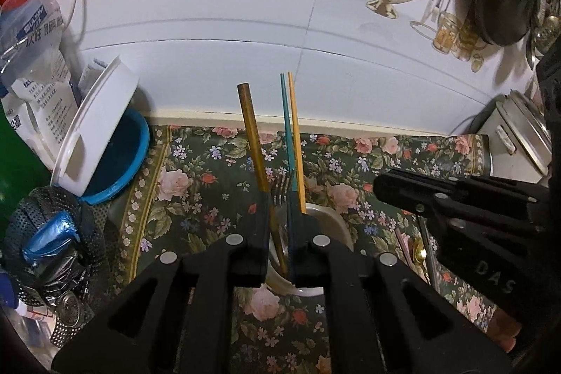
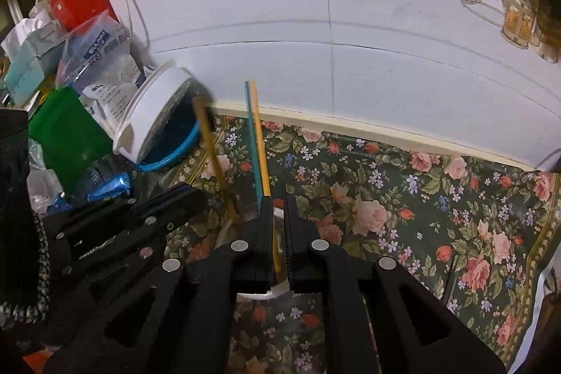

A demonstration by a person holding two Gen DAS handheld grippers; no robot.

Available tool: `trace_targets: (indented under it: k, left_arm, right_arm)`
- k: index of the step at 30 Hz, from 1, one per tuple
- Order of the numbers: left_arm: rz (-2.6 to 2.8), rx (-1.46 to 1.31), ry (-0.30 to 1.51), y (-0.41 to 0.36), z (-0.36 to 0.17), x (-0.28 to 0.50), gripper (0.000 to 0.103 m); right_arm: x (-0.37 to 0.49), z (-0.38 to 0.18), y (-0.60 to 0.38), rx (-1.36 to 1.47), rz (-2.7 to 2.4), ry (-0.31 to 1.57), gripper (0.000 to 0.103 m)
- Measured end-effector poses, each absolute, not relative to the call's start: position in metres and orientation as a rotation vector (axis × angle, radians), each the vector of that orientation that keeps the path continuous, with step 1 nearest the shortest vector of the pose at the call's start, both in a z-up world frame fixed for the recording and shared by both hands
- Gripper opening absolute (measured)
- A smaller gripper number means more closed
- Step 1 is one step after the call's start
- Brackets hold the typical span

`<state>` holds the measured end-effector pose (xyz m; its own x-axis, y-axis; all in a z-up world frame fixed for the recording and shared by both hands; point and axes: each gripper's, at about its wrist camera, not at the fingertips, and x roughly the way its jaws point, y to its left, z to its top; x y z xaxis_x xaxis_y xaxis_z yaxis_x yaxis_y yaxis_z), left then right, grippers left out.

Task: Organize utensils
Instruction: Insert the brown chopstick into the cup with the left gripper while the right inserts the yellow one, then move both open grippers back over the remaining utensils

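Note:
A white cup [image 1: 333, 226] stands on the floral cloth and holds a teal stick [image 1: 285, 128], a yellow stick [image 1: 295, 135], a gold-handled utensil [image 1: 250, 135] and a fork [image 1: 280, 188]. My left gripper [image 1: 278, 216] sits over the cup, jaws narrowly apart around the gold handle; I cannot tell if it grips. My right gripper [image 2: 278, 216] is over the same cup [image 2: 277, 290], its jaws slightly apart with the yellow stick [image 2: 261, 146] and teal stick [image 2: 253, 146] between them. The gold handle [image 2: 210, 149] leans left. The right gripper also shows in the left wrist view [image 1: 455, 205].
A white tub [image 1: 94, 128] leans on a blue bowl [image 1: 122, 163] at the left among bags and boxes. A gold spoon [image 1: 419, 255] and other utensils lie on the cloth [image 1: 210, 198] at the right. A metal pot [image 1: 515, 135] stands far right. The tiled wall is behind.

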<state>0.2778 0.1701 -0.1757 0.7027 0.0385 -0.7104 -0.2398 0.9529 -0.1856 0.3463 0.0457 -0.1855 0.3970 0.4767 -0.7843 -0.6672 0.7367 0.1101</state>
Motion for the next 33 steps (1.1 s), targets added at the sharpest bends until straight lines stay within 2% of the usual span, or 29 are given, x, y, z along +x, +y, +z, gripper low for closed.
trace_targets:
  k: [3, 7, 12, 15, 17, 19, 33]
  left_arm:
    - [0.157, -0.256, 0.768, 0.163, -0.168, 0.271, 0.008]
    - [0.155, -0.231, 0.765, 0.149, -0.156, 0.264, 0.015]
    - [0.142, -0.220, 0.745, 0.129, -0.141, 0.252, 0.028]
    - [0.132, -0.218, 0.739, 0.117, -0.135, 0.247, 0.035]
    - [0.121, -0.225, 0.741, 0.109, -0.135, 0.245, 0.047]
    - [0.115, -0.231, 0.750, 0.101, -0.137, 0.243, 0.054]
    - [0.041, -0.253, 0.889, 0.042, -0.189, 0.256, 0.055]
  right_arm:
    - [0.340, -0.179, 0.036, -0.249, 0.730, 0.886, 0.011]
    - [0.334, -0.168, 0.018, -0.245, 0.740, 0.864, 0.016]
    - [0.327, -0.156, -0.003, -0.256, 0.727, 0.830, 0.018]
    - [0.323, -0.150, -0.017, -0.255, 0.719, 0.808, 0.026]
    - [0.321, -0.147, -0.027, -0.257, 0.698, 0.791, 0.031]
    - [0.320, -0.147, -0.039, -0.248, 0.692, 0.790, 0.034]
    - [0.326, -0.171, -0.117, -0.251, 0.569, 0.872, 0.035]
